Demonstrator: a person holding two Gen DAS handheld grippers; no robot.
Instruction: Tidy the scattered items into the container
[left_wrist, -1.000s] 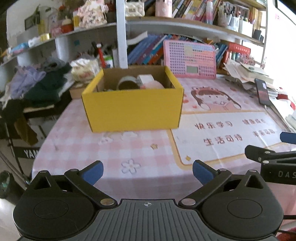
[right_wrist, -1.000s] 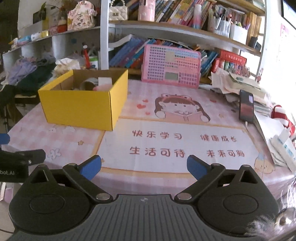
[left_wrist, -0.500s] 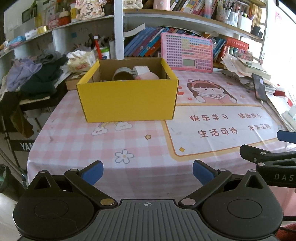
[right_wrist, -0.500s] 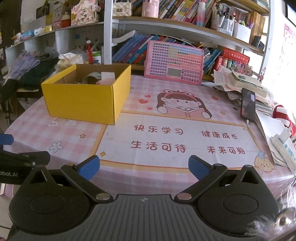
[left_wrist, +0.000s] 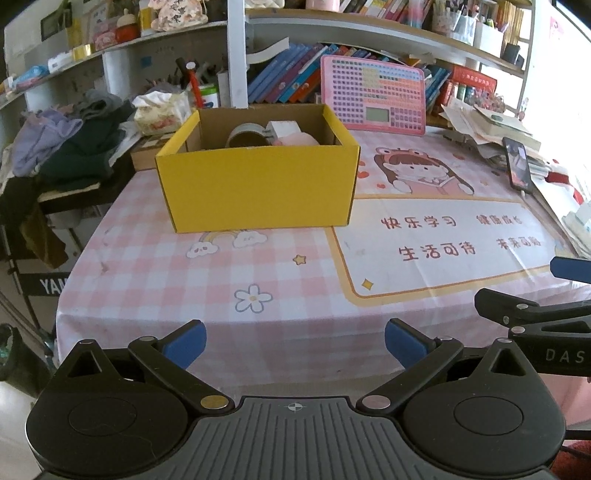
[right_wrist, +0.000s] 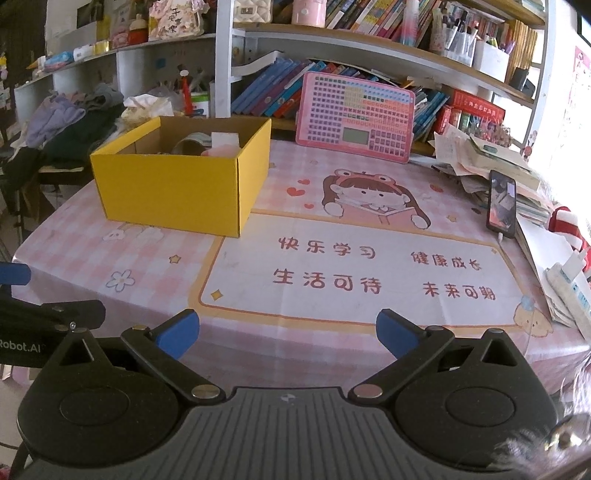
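Box (left_wrist: 258, 192) holds several items, surface (left_wrist: 258, 273) near it bare; left tool (left_wrist: 293, 341) and right tool (right_wrist: 286, 332) released, empty. Looks done.

Tablecloth (right_wrist: 155, 258): pink check with a cartoon girl — Chinese characters printed beneath.
Pink learning board (right_wrist: 356, 116): propped upright at the table's back edge.
Phone (right_wrist: 502, 203): propped on a paper pile (right_wrist: 476, 158), right side.
Clothes heap (left_wrist: 70, 144): left — off the table.
Shelves (right_wrist: 332, 40): books, jars.
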